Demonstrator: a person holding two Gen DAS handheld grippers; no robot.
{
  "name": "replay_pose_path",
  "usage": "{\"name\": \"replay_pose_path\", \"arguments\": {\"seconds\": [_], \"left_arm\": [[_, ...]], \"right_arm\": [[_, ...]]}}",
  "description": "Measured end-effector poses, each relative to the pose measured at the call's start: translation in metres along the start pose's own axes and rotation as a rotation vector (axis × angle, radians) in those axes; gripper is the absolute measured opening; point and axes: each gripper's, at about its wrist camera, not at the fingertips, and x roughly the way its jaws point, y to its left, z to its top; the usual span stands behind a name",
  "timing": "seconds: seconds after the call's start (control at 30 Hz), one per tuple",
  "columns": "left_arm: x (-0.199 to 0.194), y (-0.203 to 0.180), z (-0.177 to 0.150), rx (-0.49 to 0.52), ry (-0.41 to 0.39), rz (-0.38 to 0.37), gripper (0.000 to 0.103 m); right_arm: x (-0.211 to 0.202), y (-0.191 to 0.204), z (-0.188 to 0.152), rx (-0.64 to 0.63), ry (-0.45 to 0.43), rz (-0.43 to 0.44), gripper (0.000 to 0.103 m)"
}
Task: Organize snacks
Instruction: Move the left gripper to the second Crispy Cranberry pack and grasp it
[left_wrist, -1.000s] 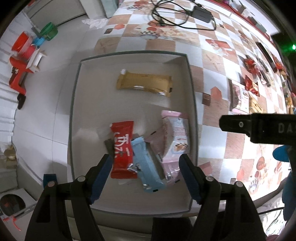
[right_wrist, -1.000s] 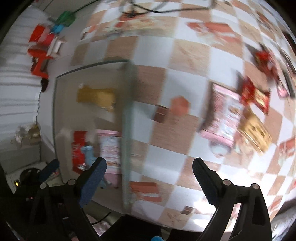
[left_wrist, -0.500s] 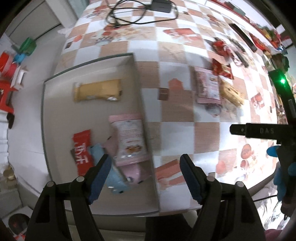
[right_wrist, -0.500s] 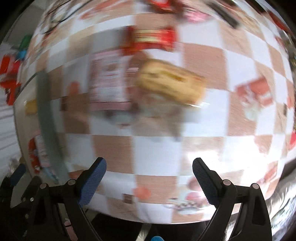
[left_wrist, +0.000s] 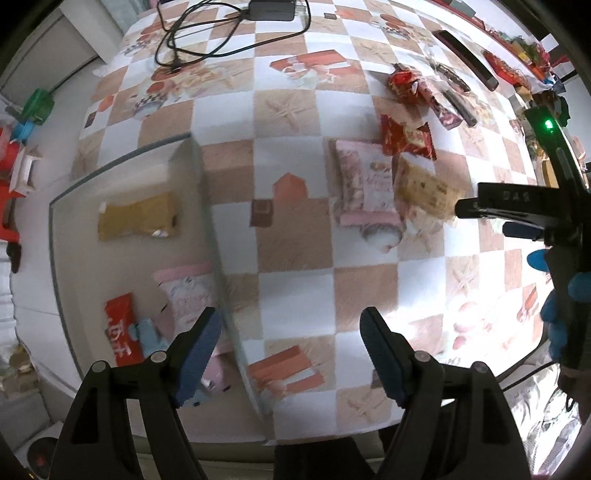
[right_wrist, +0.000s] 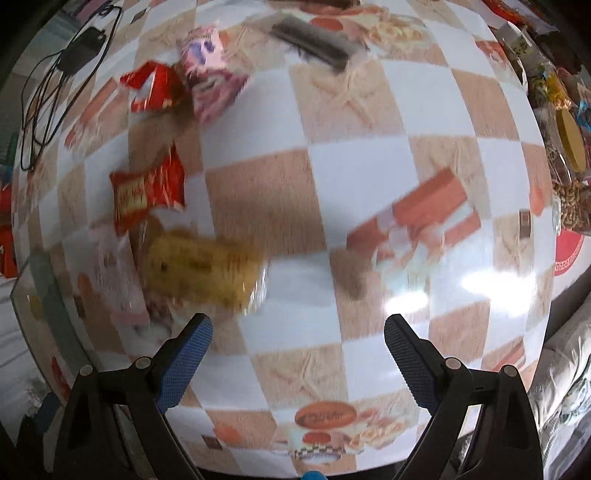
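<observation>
**A:** What do you have on the left side?

**B:** My left gripper (left_wrist: 291, 354) points down over the checkered tablecloth (left_wrist: 295, 288), its fingers spread wide with nothing between them. One pad hangs over the right wall of the grey tray (left_wrist: 207, 206), the other over bare cloth.

**A:** And in the tray?

**B:** A gold packet (left_wrist: 138, 218) near the far end. Closer to me there is a red packet (left_wrist: 122, 332), a light blue one (left_wrist: 147, 338) touching it, and a pink bag (left_wrist: 186, 291) against the right wall.

**A:** The loose snacks?

**B:** Out on the cloth to the right of the tray: a pink bag (left_wrist: 364, 181), a yellow-brown packet (left_wrist: 424, 188) overlapping its right edge, and a red packet (left_wrist: 406, 138) just beyond them. More wrappers lie farther back, too blurred to name.

**A:** The right side?

**B:** My right gripper (right_wrist: 295, 350) is released too, empty, above bare cloth. In its view the yellow-brown packet (right_wrist: 203, 269) sits just ahead of the left pad, not touching. From the left camera I see the right gripper (left_wrist: 517, 218) near that same packet.
</observation>
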Motion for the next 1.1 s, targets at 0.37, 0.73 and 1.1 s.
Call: {"name": "replay_pose_path", "arguments": {"seconds": [0.37, 0.73, 1.1], "left_arm": [[0.040, -0.040, 0.071, 0.005, 0.045, -0.027, 0.081], [0.068, -0.056, 0.106, -0.012, 0.062, 0.006, 0.081], [0.089, -0.053, 0.106, 0.009, 0.074, 0.041, 0.066]], "right_arm": [[-0.003, 0.008, -0.009, -0.115, 0.006, -0.033, 0.095], [-0.014, -0.024, 0.027, 0.012, -0.057, -0.022, 0.095], [0.002, 0.031, 0.045, -0.143, -0.019, -0.074, 0.101]]}}
